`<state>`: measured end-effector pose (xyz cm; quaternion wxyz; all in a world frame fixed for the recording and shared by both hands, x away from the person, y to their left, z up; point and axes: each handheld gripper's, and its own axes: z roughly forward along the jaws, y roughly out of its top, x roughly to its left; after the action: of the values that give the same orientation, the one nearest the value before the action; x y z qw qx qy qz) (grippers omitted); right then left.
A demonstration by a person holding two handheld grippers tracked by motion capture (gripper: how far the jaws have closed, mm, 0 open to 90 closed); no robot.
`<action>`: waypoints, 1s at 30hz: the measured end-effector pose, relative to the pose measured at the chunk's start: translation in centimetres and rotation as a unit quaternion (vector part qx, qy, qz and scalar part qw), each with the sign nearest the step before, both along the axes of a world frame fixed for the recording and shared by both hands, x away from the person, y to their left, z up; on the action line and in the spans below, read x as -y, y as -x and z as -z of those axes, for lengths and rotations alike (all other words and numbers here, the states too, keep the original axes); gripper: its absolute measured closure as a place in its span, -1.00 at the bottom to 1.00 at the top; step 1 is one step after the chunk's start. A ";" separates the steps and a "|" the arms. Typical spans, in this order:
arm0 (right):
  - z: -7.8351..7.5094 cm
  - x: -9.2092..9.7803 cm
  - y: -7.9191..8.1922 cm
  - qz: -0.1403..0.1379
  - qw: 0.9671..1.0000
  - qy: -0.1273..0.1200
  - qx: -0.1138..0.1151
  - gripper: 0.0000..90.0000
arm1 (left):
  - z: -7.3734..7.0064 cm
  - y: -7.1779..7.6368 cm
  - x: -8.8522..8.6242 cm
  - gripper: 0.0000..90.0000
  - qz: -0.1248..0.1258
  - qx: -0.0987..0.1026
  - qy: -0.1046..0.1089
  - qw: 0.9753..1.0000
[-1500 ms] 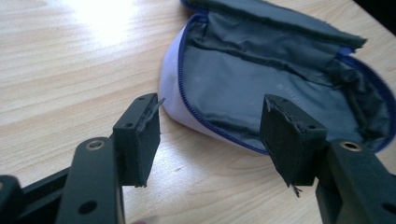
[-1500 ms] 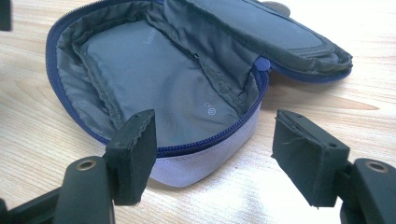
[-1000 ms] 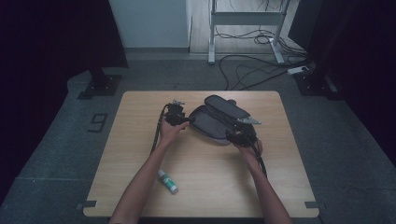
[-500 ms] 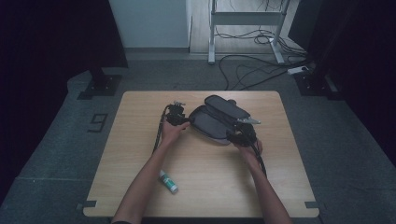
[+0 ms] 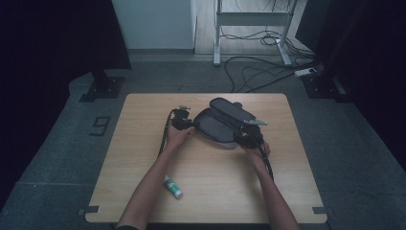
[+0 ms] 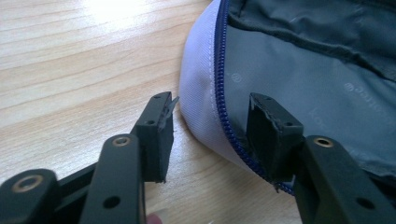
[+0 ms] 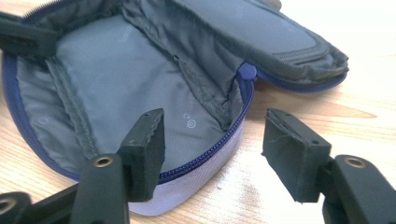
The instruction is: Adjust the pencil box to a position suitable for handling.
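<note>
Since the pouch point(image 5: 218, 127) lies unzipped near the middle of the table point(image 5: 143, 143), with its lid flap folded back toward the far edge and its grey lining bare, the opening part of the work looks done; what is left, as I judge it, is either loading it or closing it again, and nothing shows inside yet; the left gripper point(image 6: 212, 128) stands with its jaws wide, one outside the pale wall and one over the lining, straddling the blue zipper point(image 6: 219, 70) rim without pinching it; the right gripper point(image 7: 215, 149) is likewise wide, one jaw above the lining at the near corner and the other out over bare wood, so it holds nothing either; from above, both hands sit at opposite ends of the pouch, the left hand point(image 5: 176, 139) at its left end and the right hand point(image 5: 256, 151) at its near right corner; a small bottle point(image 5: 173, 187) lies well apart toward the near edge, untouched, perhaps meant to go in.
</note>
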<state>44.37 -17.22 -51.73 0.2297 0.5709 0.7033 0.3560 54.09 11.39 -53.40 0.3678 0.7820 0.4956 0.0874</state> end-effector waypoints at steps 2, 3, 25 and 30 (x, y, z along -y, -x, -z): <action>0.3 0.0 -0.2 -0.003 1.000 0.004 -0.005 -0.09 | 0.0 0.0 0.1 0.20 0.001 0.001 -0.002 1.000; 0.6 0.0 -0.4 -0.001 1.000 0.003 -0.009 -0.06 | 0.0 0.0 0.1 0.26 0.001 0.001 -0.003 1.000; 1.9 0.3 -1.4 0.017 1.000 0.003 -0.023 0.77 | 0.1 -0.2 0.0 0.72 -0.003 -0.015 0.001 1.000; 1.9 0.5 -1.1 0.019 1.000 -0.007 -0.012 0.86 | -0.1 -0.2 -0.4 0.86 -0.004 -0.018 0.008 1.000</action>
<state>45.51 -17.73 -53.58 0.2241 0.5901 0.6923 0.3496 54.34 11.77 -53.28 0.3651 0.7784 0.5059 0.0706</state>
